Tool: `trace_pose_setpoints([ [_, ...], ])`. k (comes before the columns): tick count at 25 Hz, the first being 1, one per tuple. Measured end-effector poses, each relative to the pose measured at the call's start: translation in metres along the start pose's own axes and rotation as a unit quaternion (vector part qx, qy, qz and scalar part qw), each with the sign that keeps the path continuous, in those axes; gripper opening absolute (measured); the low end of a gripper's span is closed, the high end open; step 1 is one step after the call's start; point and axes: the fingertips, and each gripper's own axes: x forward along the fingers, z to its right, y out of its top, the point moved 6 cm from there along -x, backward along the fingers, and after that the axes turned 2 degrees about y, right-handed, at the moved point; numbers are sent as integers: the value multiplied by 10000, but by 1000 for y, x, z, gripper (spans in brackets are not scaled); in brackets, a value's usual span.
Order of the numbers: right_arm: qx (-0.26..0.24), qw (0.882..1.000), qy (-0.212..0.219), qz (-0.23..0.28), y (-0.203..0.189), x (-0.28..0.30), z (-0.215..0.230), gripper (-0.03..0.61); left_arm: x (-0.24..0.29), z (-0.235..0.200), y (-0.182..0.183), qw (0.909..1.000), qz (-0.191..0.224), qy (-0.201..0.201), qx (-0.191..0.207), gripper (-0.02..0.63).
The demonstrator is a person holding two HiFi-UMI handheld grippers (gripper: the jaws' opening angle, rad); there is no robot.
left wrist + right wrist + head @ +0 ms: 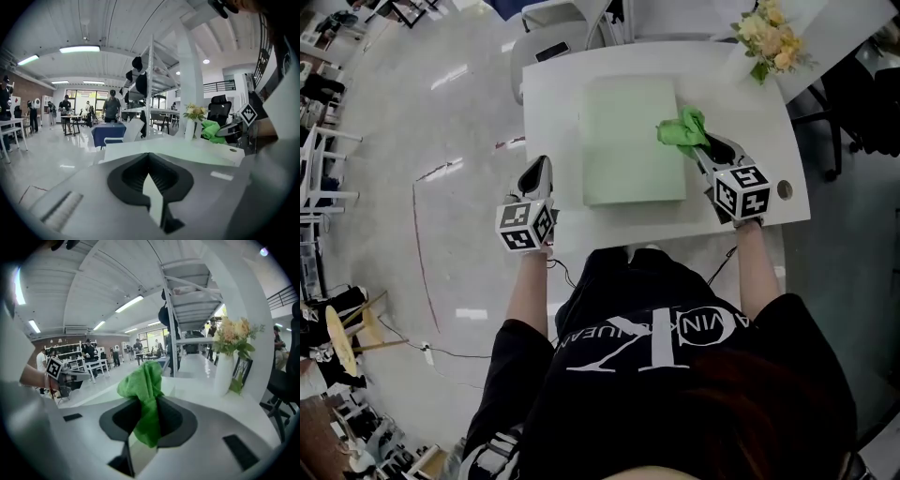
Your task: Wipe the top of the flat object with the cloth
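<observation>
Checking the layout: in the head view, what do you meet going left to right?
left gripper → pale green flat object → green cloth, held in the right gripper → round hole in the table

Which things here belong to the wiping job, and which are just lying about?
In the job:
- green cloth, pinched in the right gripper
- pale green flat board

Lying about:
- vase of flowers
- chair beyond the table
</observation>
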Motion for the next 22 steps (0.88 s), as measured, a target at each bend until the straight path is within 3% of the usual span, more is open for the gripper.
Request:
trace_pose_setpoints([
  [11, -72, 9978, -8, 658, 60, 18, -1, 106, -3, -25, 65, 9946, 1009, 220, 94, 11],
  [22, -96, 9945, 22, 1042, 91, 27, -9, 106, -13, -41, 91, 9870, 1561, 375, -25, 11],
])
